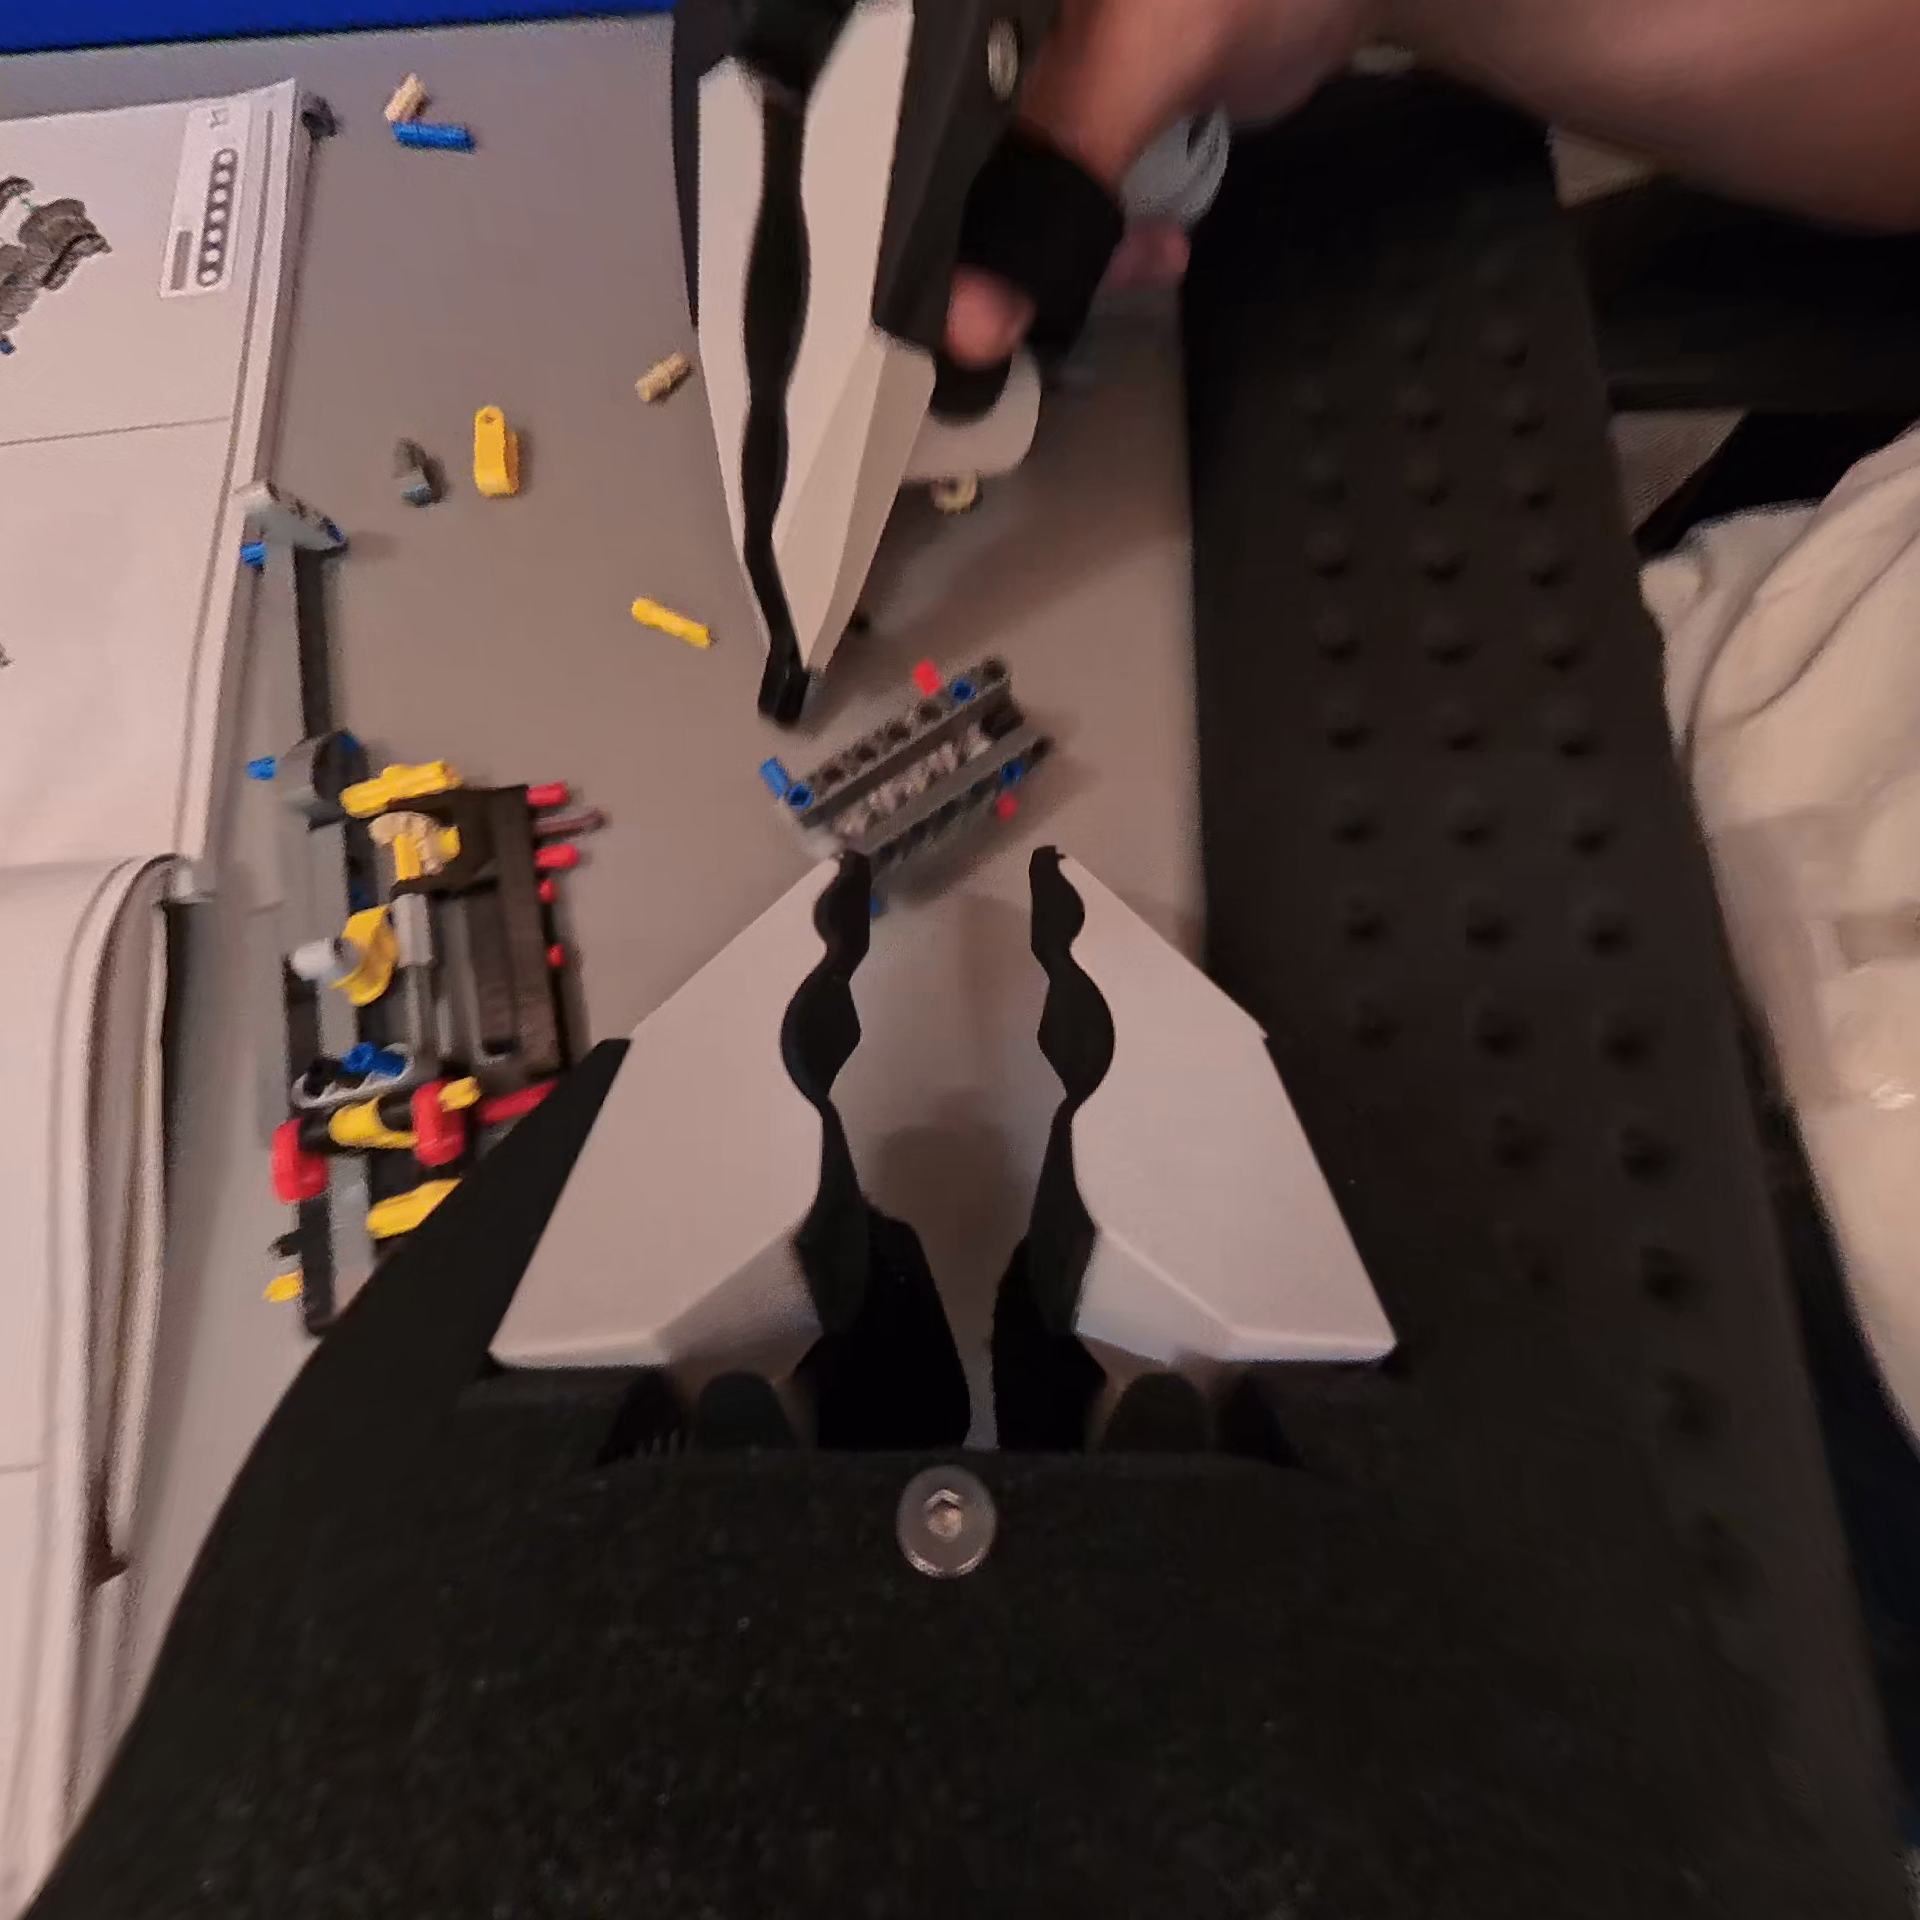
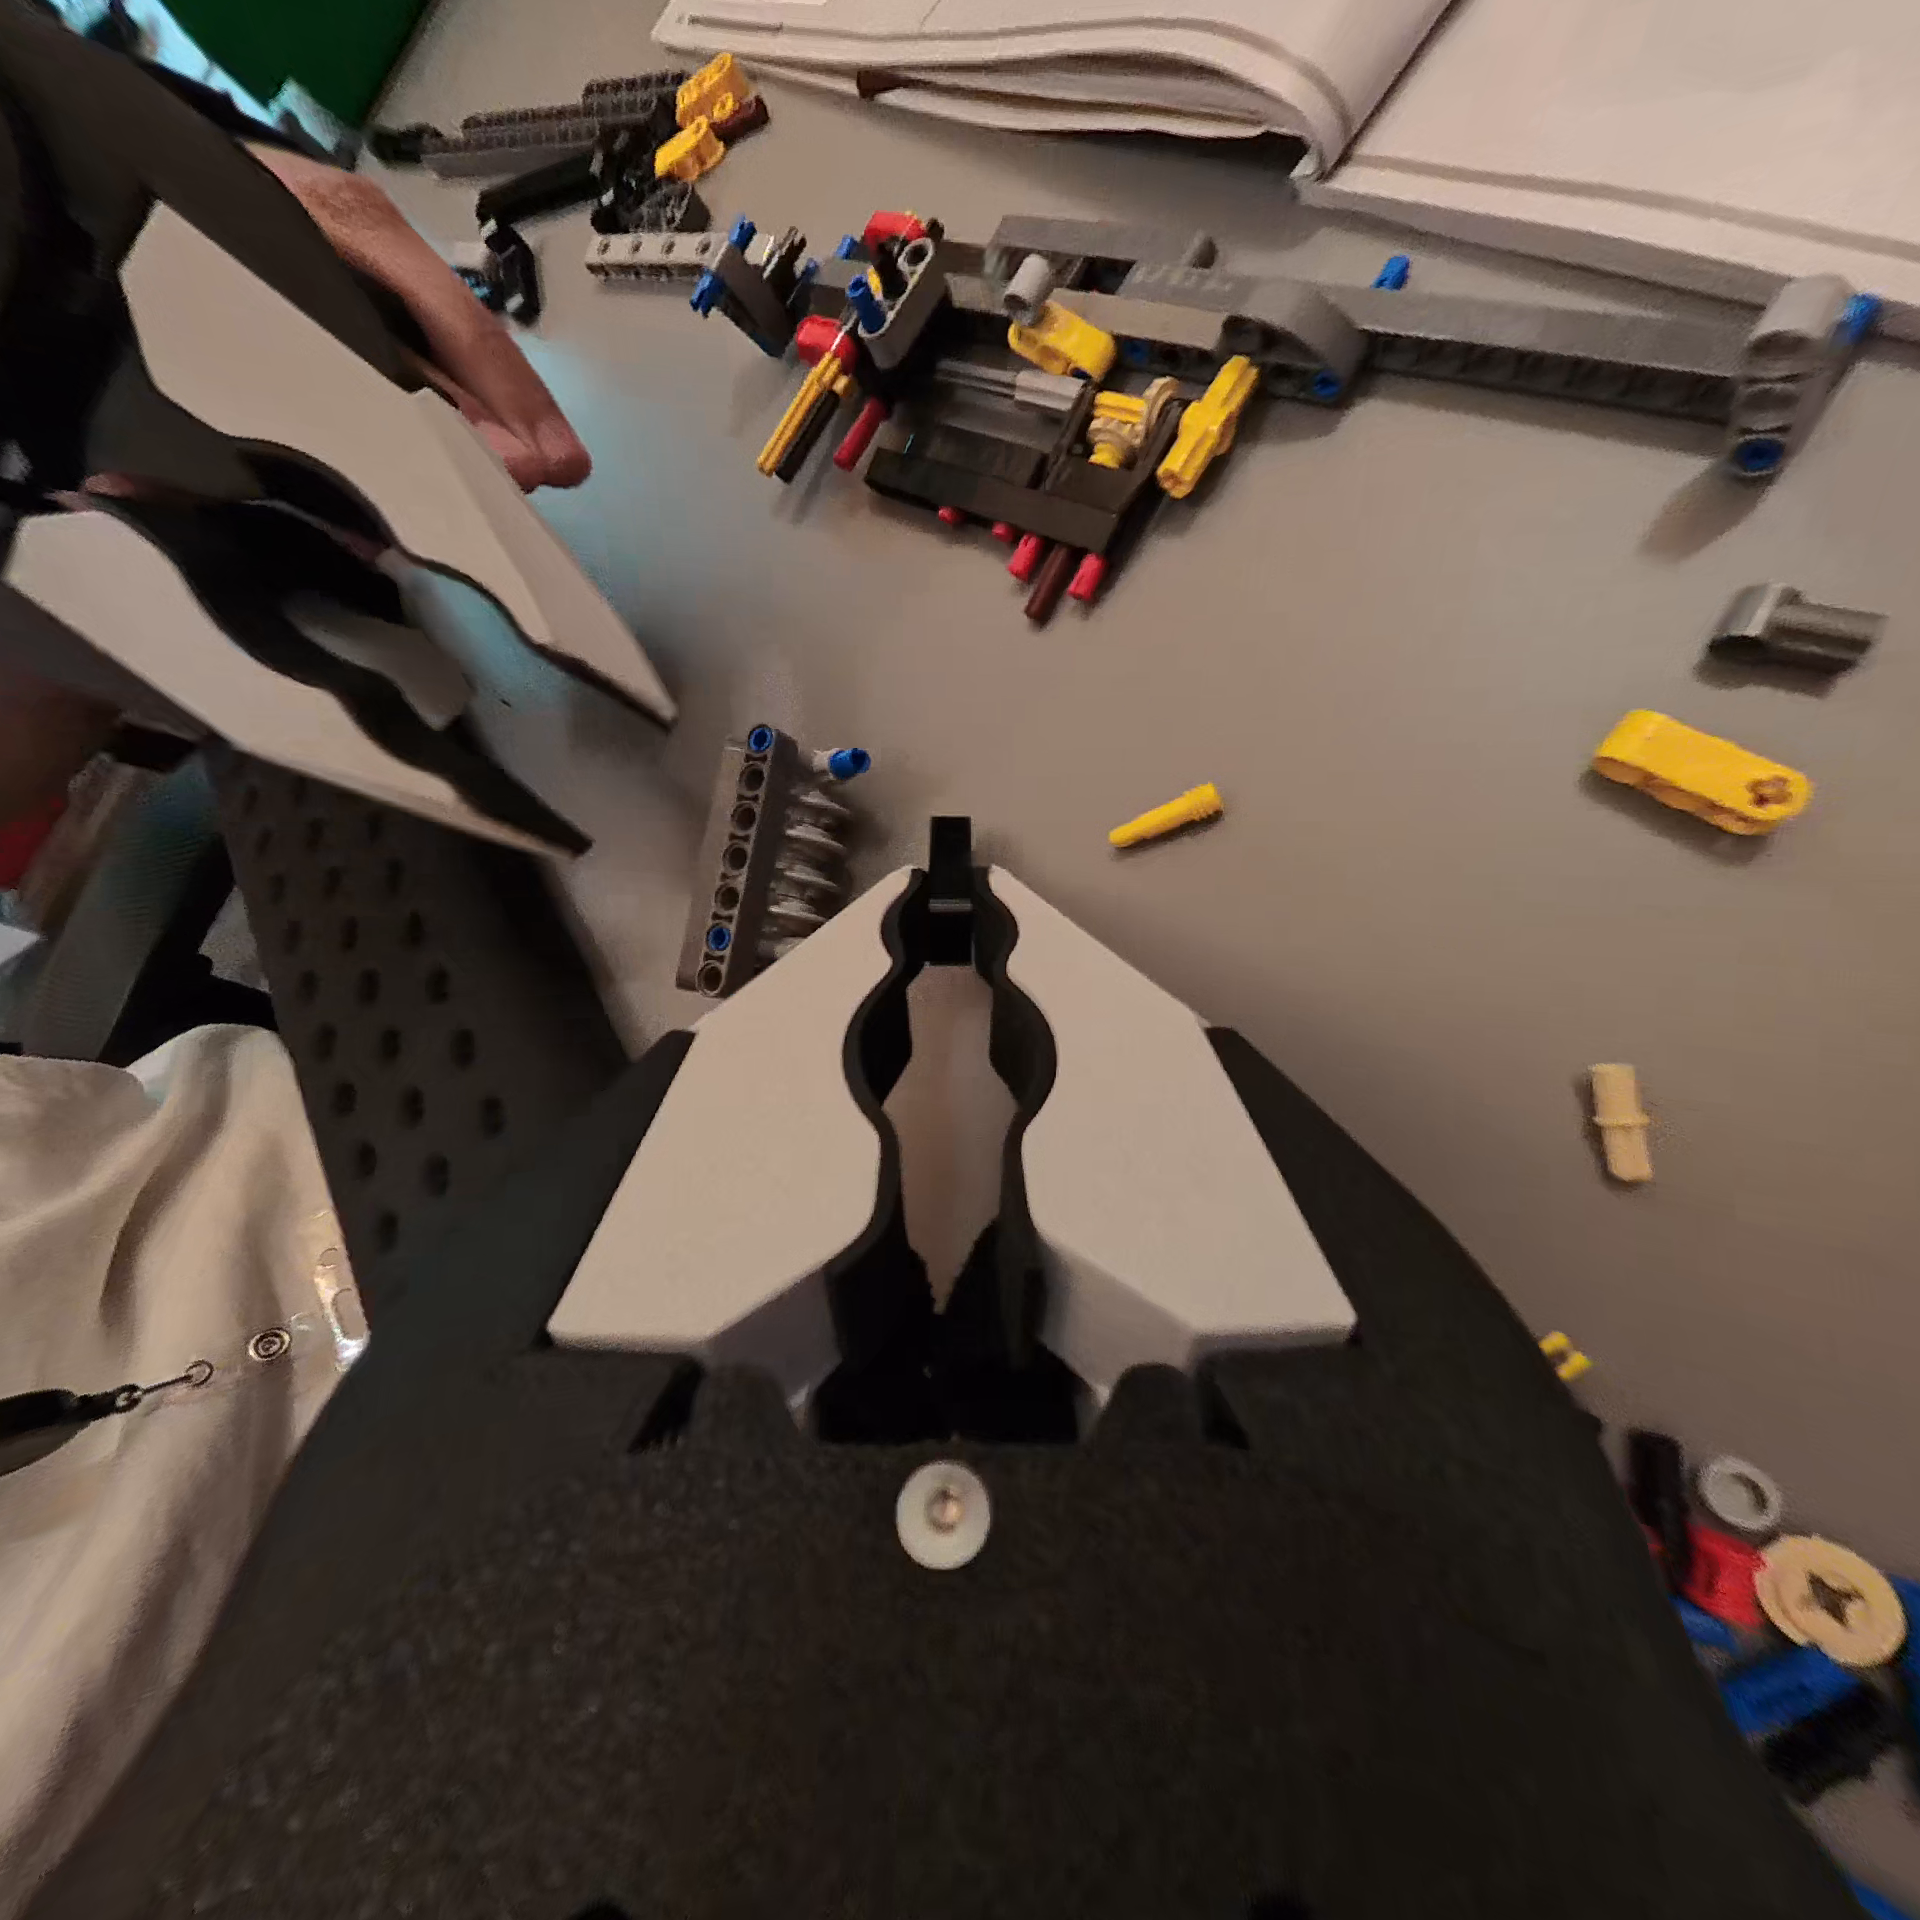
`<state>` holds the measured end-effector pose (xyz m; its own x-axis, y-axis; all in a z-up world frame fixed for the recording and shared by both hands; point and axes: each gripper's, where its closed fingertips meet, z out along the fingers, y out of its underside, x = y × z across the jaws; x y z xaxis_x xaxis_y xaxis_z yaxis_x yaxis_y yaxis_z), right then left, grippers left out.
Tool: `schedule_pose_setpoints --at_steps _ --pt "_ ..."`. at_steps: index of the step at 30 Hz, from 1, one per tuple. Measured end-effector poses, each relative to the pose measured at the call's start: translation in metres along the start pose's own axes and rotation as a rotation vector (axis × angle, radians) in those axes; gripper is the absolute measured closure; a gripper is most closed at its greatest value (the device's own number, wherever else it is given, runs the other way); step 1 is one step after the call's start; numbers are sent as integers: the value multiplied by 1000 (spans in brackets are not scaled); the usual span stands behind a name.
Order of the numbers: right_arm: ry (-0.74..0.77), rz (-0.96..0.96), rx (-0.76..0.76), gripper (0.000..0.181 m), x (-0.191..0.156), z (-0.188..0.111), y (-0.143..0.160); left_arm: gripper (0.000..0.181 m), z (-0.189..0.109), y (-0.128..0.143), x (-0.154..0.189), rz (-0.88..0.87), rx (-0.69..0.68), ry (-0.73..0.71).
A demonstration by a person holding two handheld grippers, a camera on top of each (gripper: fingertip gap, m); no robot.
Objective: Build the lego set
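Lying along the far left of the grey bench (image 1: 499, 312), an open instruction booklet (image 1: 114, 582) sits beside the big partly built lego assembly (image 1: 416, 997), a long grey-and-black beam frame carrying yellow, red and blue parts. In the right wrist view the same assembly (image 2: 1049, 416) stretches across the far side, just near of the booklet (image 2: 1558, 114). Loose pieces are scattered between: a yellow pin (image 1: 671, 621), a yellow connector (image 1: 495, 449) and tan pins.

Near the middle lies the small grey sub-assembly (image 1: 914, 774), 2 holed beams with blue pins and red pins at the ends. The left tool (image 1: 948, 868) hovers just near of it with its jaws set moderately wide and nothing between them; its left fingertip overlaps the sub-assembly's near corner, though contact cannot be judged through the blur.

The right tool (image 1: 784, 691) comes in from the far side, held in a person's hand (image 1: 1081, 187), its tips just left of the sub-assembly. In its own view the right tool (image 2: 950, 894) is pinched narrow on a small black piece (image 2: 950, 852) that sticks out past the tips, with the sub-assembly (image 2: 764, 862) just to its left. A perforated black chair (image 1: 1455, 727) stands to the right of the bench.
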<state>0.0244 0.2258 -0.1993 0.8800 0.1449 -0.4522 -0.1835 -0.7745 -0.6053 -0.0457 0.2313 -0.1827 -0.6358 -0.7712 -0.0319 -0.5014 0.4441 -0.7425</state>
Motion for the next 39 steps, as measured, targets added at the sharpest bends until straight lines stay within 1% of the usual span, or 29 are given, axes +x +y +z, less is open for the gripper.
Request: schedule_pose_setpoints --at_steps 3,6,8,10,11,14,16,18,20,23,26,29,30,31,33,34,35,36,39 --pt "-13 16 54 174 -1 -13 -4 142 -2 5 -10 202 -29 -54" --pt "-31 14 113 174 -10 -22 -6 144 4 -8 -14 474 34 -115" --pt "-50 17 154 174 -17 -25 -6 132 12 -15 -19 607 66 -162" --pt "-62 24 186 174 -23 -29 -4 132 22 -11 -19 693 15 -140" --pt "-67 27 200 174 -25 -32 -4 132 27 -9 -18 704 -14 -108" --pt "-71 42 238 174 -27 -40 -4 122 38 -18 -13 694 -25 -36" --pt "-76 51 260 174 -27 -47 -6 111 44 -20 -19 662 -73 -13" --pt "-80 59 284 174 -27 -54 -8 109 50 -22 -20 613 -98 37" --pt "-86 66 301 174 -26 -60 -10 126 54 -20 -18 606 -126 86" --pt "-89 70 308 174 -25 -64 -8 147 60 -20 -18 632 -144 86" --pt "-87 76 305 174 -22 -64 -5 148 62 -21 -23 525 -186 77" --pt "-101 87 311 174 -22 -64 -4 149 56 -20 -23 297 -216 122" --pt "-107 87 314 174 -22 -65 -4 149 51 -21 -17 205 -205 170" --pt "-115 84 316 174 -24 -65 -5 154 44 -24 -8 95 -177 239" --pt "-131 74 312 174 -28 -65 -5 154 27 -29 14 -195 -158 420" --pt "-136 65 312 174 -30 -64 -6 155 19 -31 23 -312 -150 499" --pt "-142 55 312 174 -32 -64 -6 155 13 -30 28 -363 -137 531" --pt "-149 48 309 174 -34 -62 -7 154 11 -24 29 -371 -137 515" --pt "-162 38 298 175 -37 -55 -8 155 9 -1 28 -365 -193 430"
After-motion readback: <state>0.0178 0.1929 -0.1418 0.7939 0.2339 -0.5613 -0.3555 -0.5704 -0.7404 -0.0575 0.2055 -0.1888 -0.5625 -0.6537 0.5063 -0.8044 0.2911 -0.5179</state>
